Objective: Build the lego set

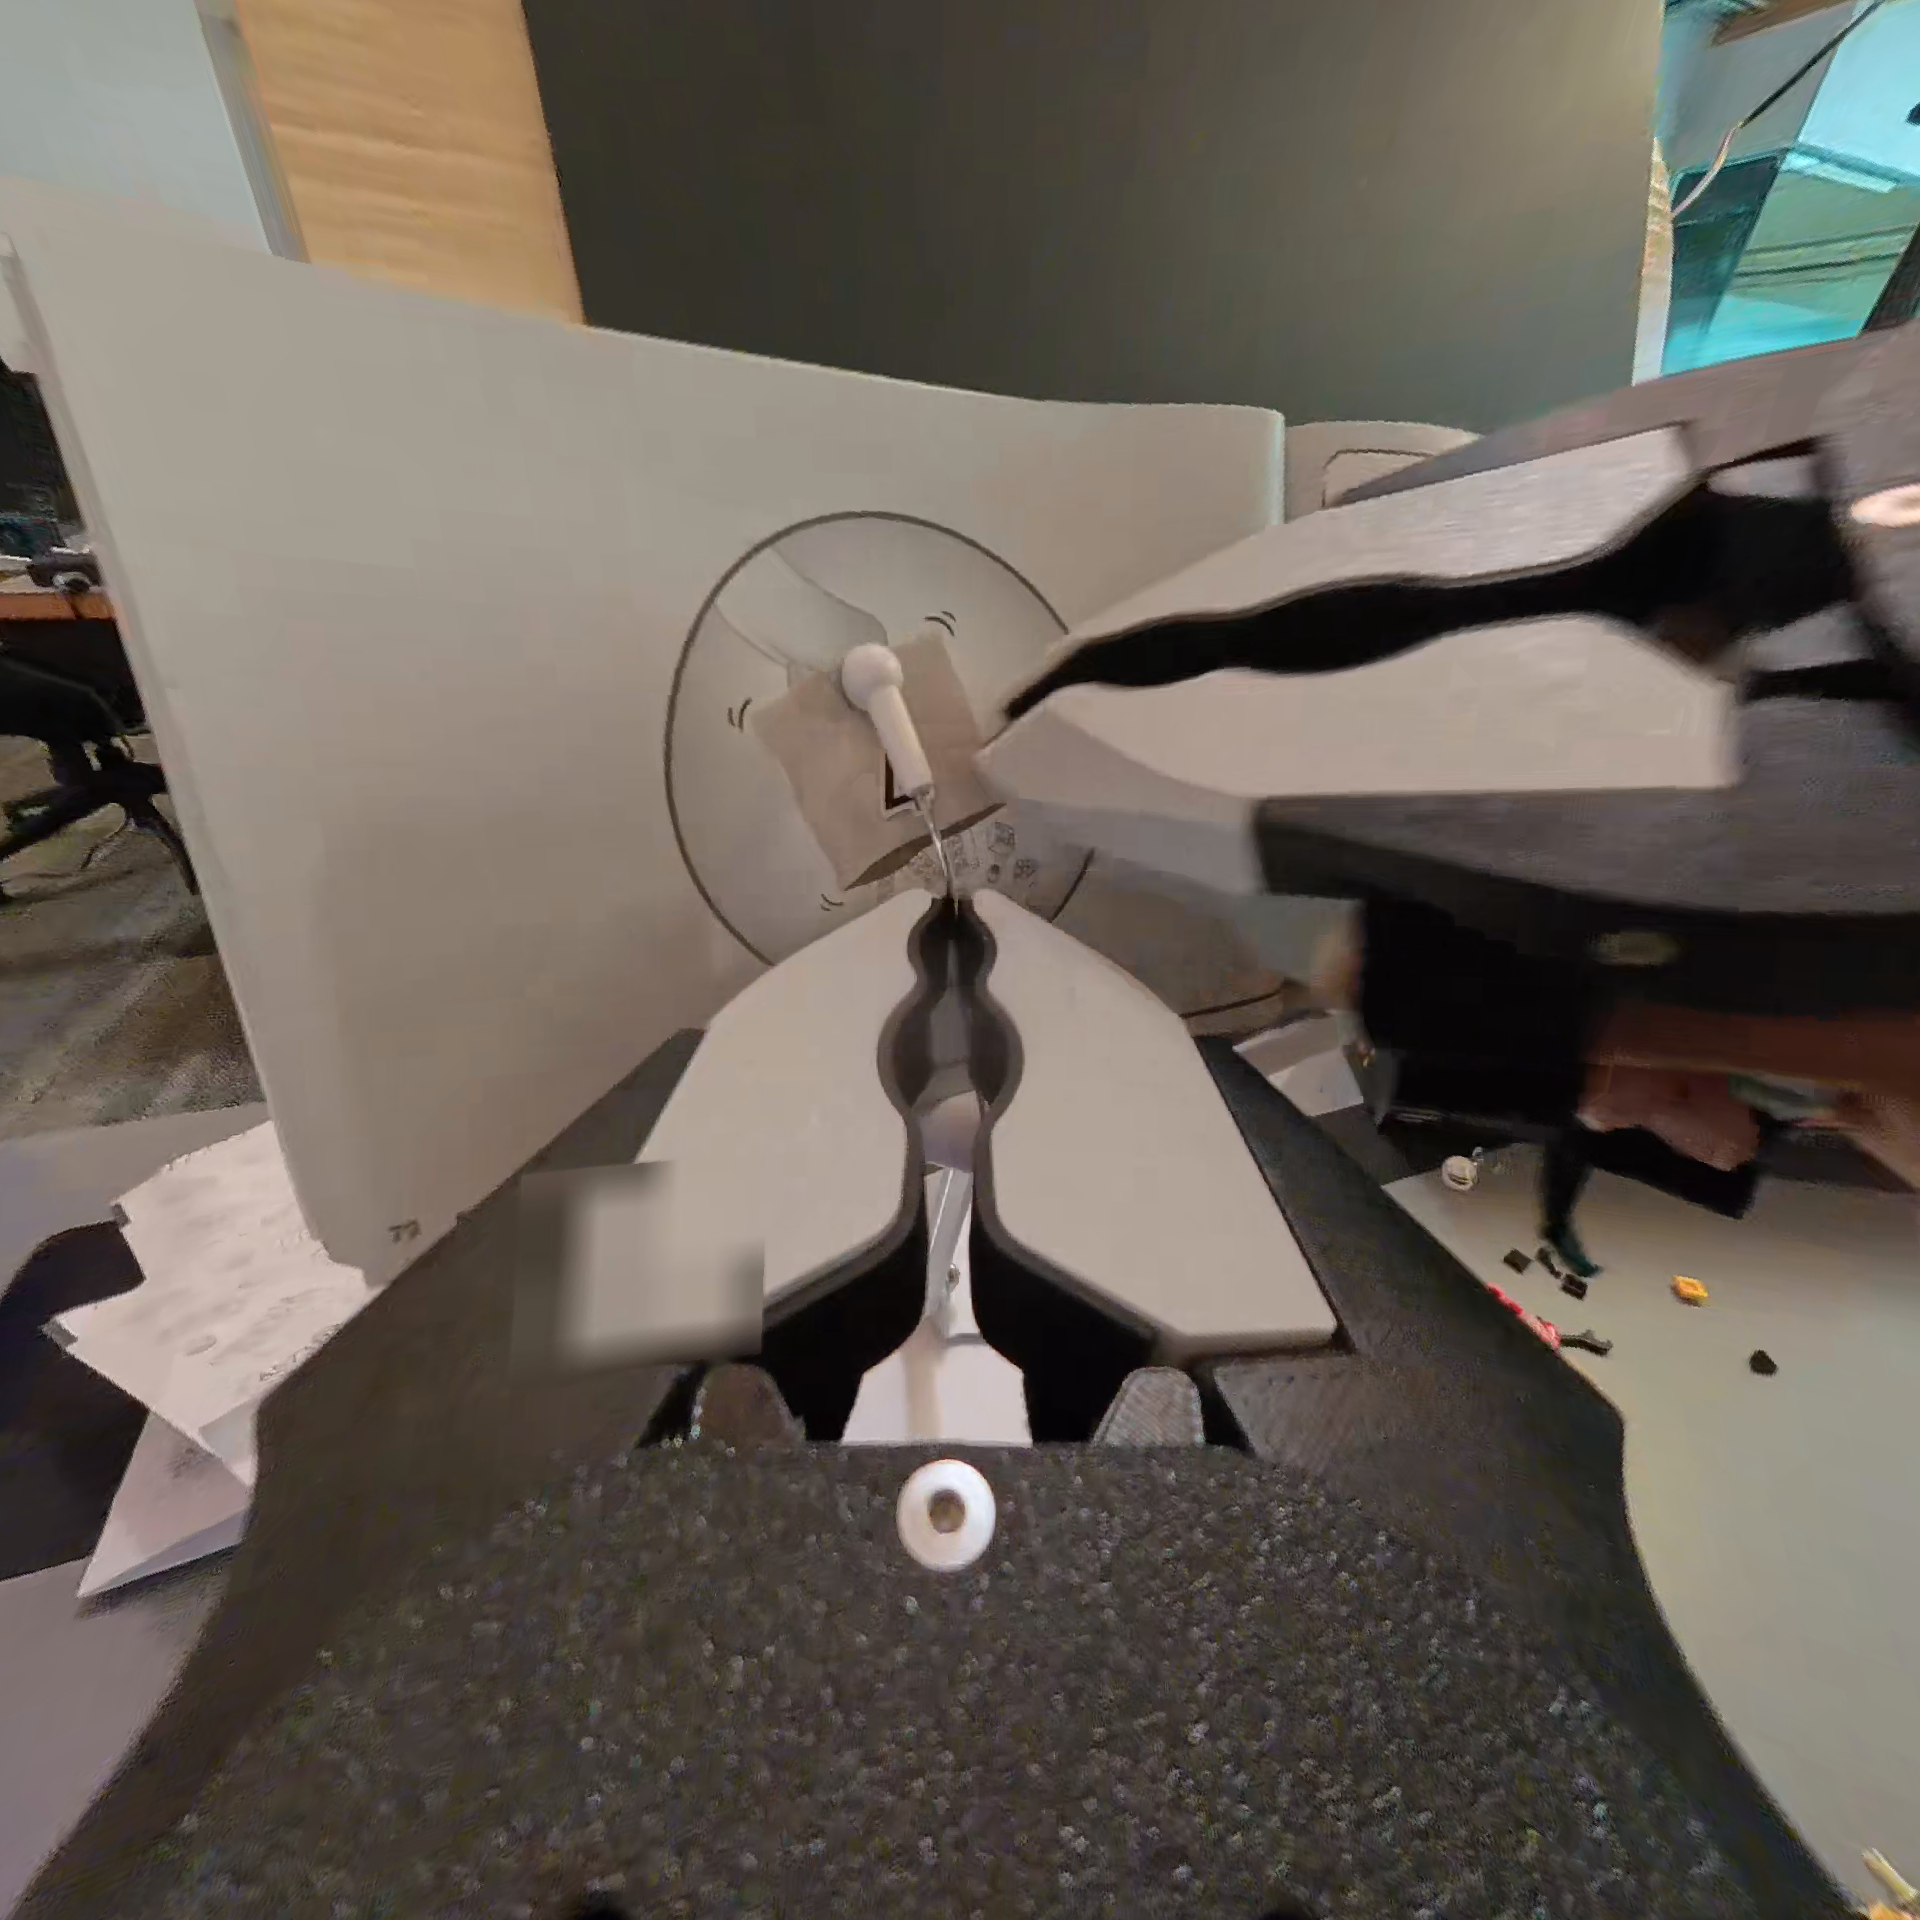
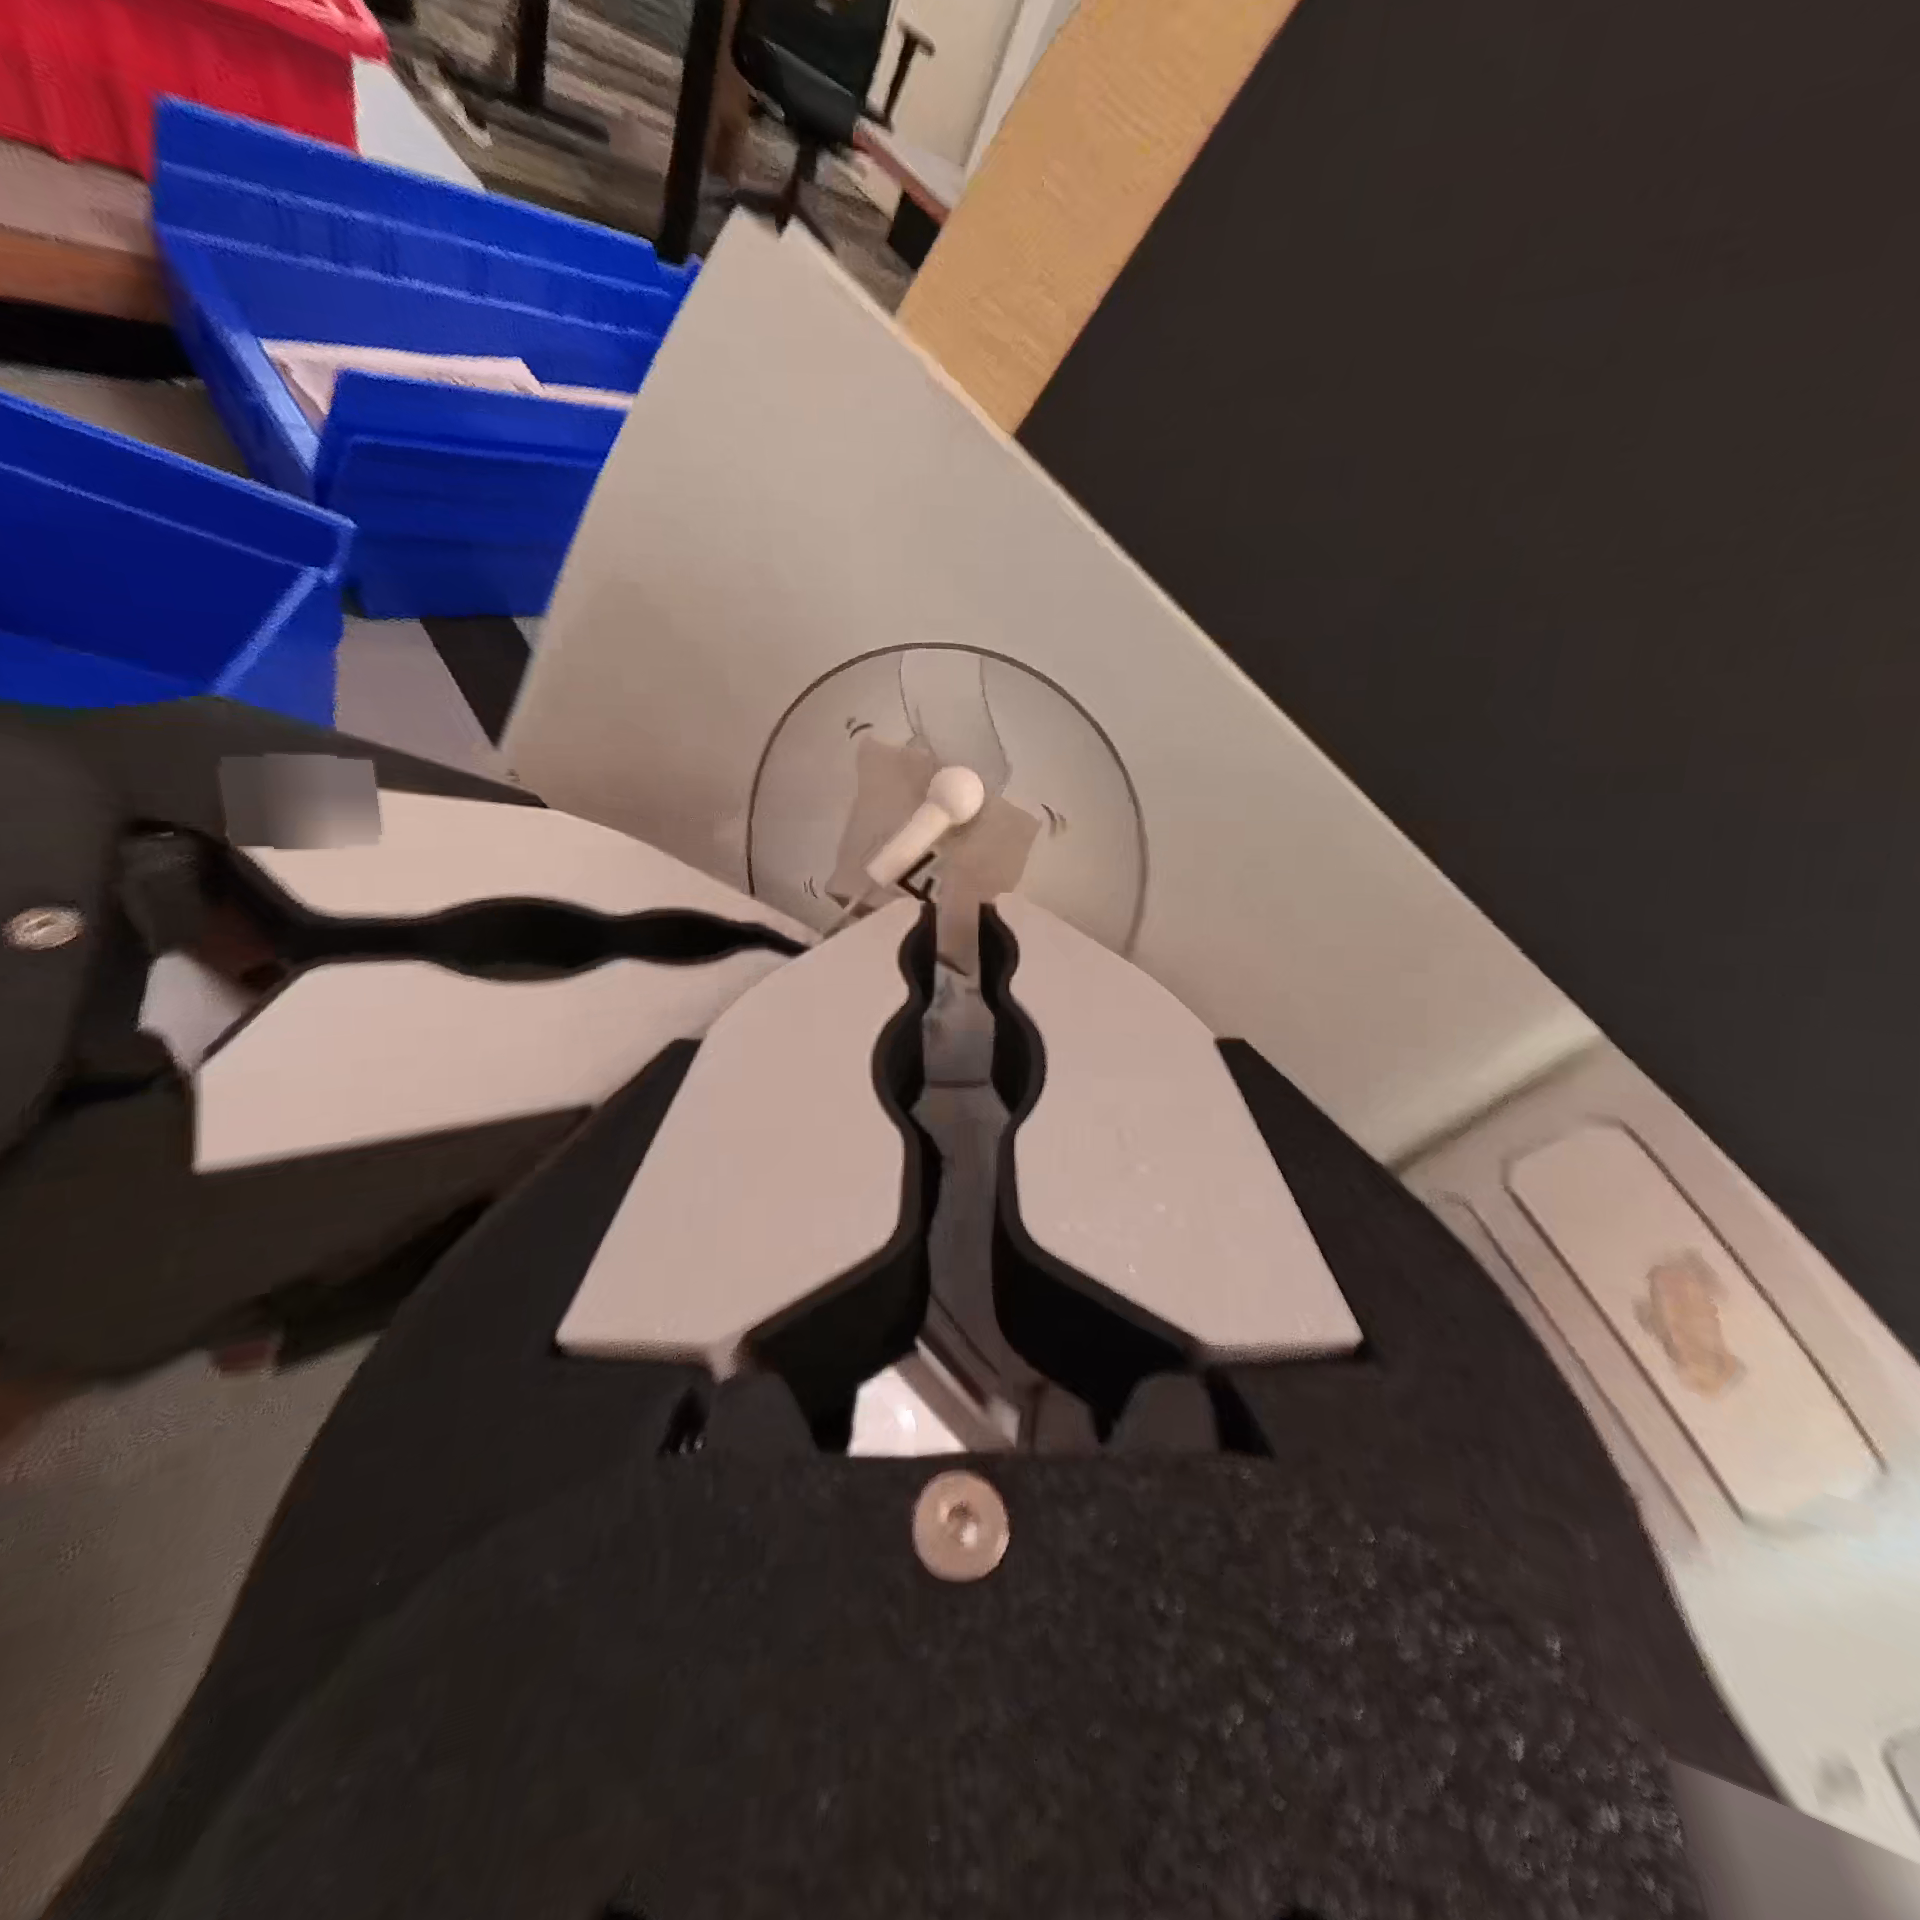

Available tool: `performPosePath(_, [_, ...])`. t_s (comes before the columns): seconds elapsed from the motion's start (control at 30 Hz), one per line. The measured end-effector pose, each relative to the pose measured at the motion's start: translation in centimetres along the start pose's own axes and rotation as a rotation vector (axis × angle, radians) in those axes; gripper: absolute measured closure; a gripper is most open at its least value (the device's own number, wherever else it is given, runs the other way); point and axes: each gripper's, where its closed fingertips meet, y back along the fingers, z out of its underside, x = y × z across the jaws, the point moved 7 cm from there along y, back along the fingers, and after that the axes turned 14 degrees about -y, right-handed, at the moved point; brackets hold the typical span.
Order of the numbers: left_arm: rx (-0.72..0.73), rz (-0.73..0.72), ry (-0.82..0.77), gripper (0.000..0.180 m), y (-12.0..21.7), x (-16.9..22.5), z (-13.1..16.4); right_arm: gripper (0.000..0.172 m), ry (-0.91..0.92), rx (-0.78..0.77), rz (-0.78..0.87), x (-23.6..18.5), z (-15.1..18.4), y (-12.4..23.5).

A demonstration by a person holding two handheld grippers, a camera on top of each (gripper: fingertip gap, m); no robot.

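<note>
My left hand-held gripper (image 1: 951,914) is closed down to a sliver on the thin metal shaft of a white-handled pin (image 1: 883,707), at centre frame in the left wrist view. My right hand-held gripper (image 2: 951,914) stands narrowly apart, with one edge of a small tan card (image 1: 821,769) lying between its fingertips. I cannot tell whether the pads press on the card. Pin and card sit in front of a printed circle (image 1: 707,644) on an upright white board (image 1: 416,623), above and beyond the desk (image 1: 1714,1403).

Hazards, as I judge them: the shaft is very fine, so any twist of my left wrist could bend it or let it slip through the pads. The grasp is right at the tips, with little margin. If the right side has no firm hold, the card could swing on the pin or tear at the point where the shaft crosses its lower edge.

Appearance: the pin has a ball-ended white handle tilted toward upper left and a bright wire-like shaft. The card is roughly square and bears a dark printed mark.
</note>
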Motion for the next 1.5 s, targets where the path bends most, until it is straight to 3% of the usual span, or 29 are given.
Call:
performPosePath(0.13, [-0.005, -0.021, -0.057, 0.179, -0.1, 0.2, 0.0, 0.165, -0.034, -0.007, 0.102, 1.7, 1.6, 3.3])
performPosePath(0.3, [0.008, -0.029, -0.035, 0.180, 0.1, 0.3, 0.0, 0.162, 0.173, -0.131, 0.258, 2.4, 6.0, 3.4])
performPosePath(0.5, [0.008, -0.033, -0.194, 0.178, 0.8, 0.6, -0.3, 0.156, 0.304, -0.011, 0.217, 2.9, 6.4, 3.4])
performPosePath(0.63, [0.032, 0.017, -0.382, 0.180, 0.6, 2.5, -0.7, 0.156, 0.338, 0.033, 0.209, 2.9, 6.6, 3.4])
performPosePath(0.73, [0.034, 0.076, -0.642, 0.180, 0.2, 4.7, -0.8, 0.156, 0.330, 0.042, 0.199, 3.1, 6.6, 3.2])
performPosePath(0.77, [0.115, 0.132, -0.709, 0.180, 0.4, 5.9, -1.3, 0.156, 0.336, 0.046, 0.203, 3.2, 6.6, 3.0])
performPosePath(0.8, [0.146, 0.138, -0.771, 0.180, 0.6, 6.8, -1.8, 0.156, 0.343, 0.048, 0.211, 3.2, 6.6, 3.1])
performPosePath(0.83, [0.091, 0.074, -0.826, 0.180, 0.3, 6.9, -2.1, 0.156, 0.345, 0.047, 0.214, 3.2, 6.7, 3.1])
performPosePath(0.87, [0.009, 0.023, -0.841, 0.180, -0.1, 6.6, -2.2, 0.156, 0.343, 0.048, 0.210, 3.2, 6.7, 3.1])
performPosePath(0.93, [-0.046, 0.048, -0.724, 0.180, -0.7, 6.0, -2.1, 0.157, 0.311, 0.047, 0.192, 3.4, 6.7, 3.6])
performPosePath(1.13, [-0.031, 0.085, -0.567, 0.174, -0.2, 4.4, -0.7, 0.157, 0.197, 0.094, 0.204, 5.0, 7.1, 7.1])
performPosePath(1.17, [-0.047, 0.093, -0.567, 0.163, -0.3, 4.3, -0.4, 0.156, 0.168, 0.094, 0.220, 5.8, 7.5, 7.8])
performPosePath(1.23, [-0.082, 0.104, -0.577, 0.158, -0.7, 4.4, 0.3, 0.155, 0.156, 0.079, 0.255, 7.3, 8.7, 8.7])
performPosePath(1.37, [-0.108, 0.034, -0.600, 0.169, -0.9, 4.3, 0.1, 0.150, 0.233, 0.073, 0.305, 10.2, 10.8, 9.4])
performPosePath(1.43, [-0.039, -0.021, -0.703, 0.176, -0.3, 5.4, -0.9, 0.145, 0.280, 0.087, 0.335, 11.4, 10.4, 9.8])
performPosePath(1.5, [0.022, -0.008, -0.801, 0.180, 0.0, 7.1, -1.7, 0.152, 0.345, 0.083, 0.415, 12.9, 9.7, 10.1])
